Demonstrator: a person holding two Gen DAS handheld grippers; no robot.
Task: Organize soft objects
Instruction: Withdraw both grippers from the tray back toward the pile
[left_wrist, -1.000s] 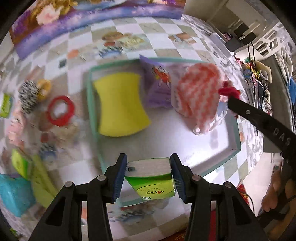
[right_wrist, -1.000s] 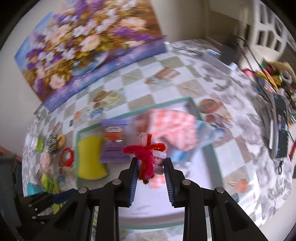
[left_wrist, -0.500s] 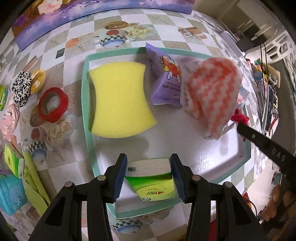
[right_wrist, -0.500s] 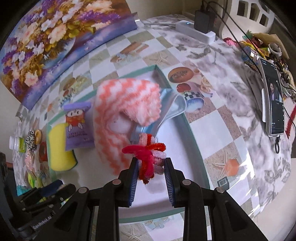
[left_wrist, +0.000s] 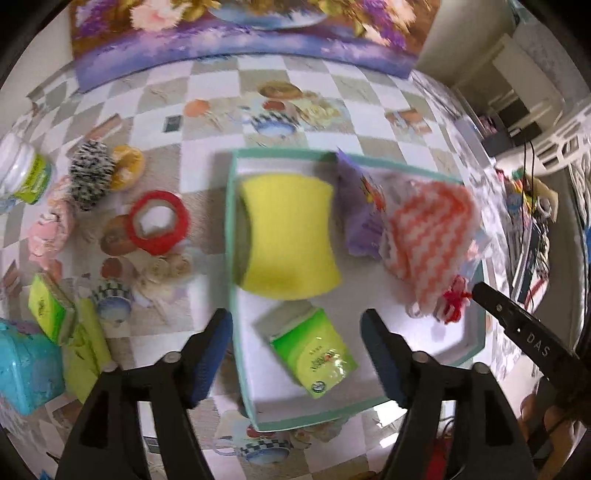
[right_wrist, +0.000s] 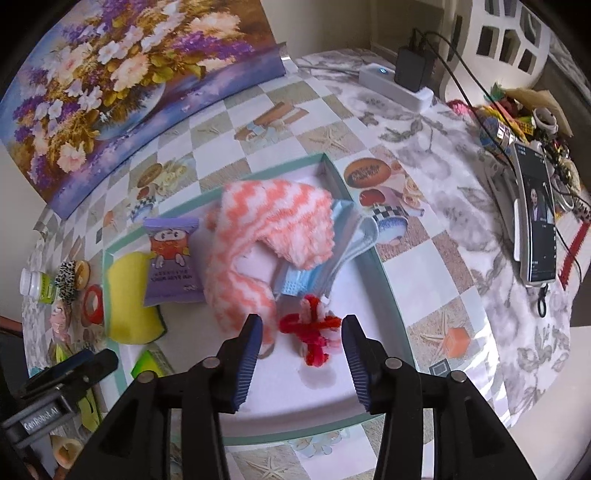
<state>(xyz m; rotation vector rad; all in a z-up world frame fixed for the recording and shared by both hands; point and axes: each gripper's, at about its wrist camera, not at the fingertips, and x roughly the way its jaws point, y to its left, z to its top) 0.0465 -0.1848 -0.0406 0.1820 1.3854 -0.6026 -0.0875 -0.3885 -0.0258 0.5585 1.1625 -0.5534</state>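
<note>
Both grippers had just been opening, and nothing was pinched anymore. The left gripper (left_wrist: 297, 349) had its fingers spread wide, and the green tissue pack (left_wrist: 313, 352) lay loose and tilted on the white floor of the teal-rimmed tray (left_wrist: 231, 221), between the fingers but clear of both pads. The right gripper (right_wrist: 301, 350) had its fingers apart too, with the red and pink pipe-cleaner thing (right_wrist: 313, 332) lying on the tray floor between them, touching neither pad as far as I could see.

In the tray: the yellow sponge (left_wrist: 291, 236) at the left end, the purple snack packet (right_wrist: 171, 264) overlapping its edge, then the orange-and-white zigzag cloth (right_wrist: 258, 251) draped over a stack of blue face masks (right_wrist: 328, 258).

What each camera got that the other didn't: the left wrist view was blurry but showed the stuff outside the tray much better, like the red ring (left_wrist: 157, 223), a black-and-white scrunchie (left_wrist: 90, 173), a teal box (left_wrist: 26, 369) and another green pack (left_wrist: 48, 310) on the checkered tablecloth (left_wrist: 207, 122). It barely showed the masks. The right wrist view was sharp and caught the far side of the table: a phone (right_wrist: 535, 218) with its screen lit and a white power strip (right_wrist: 395, 86). The tissue pack showed there only as a green corner.
</note>
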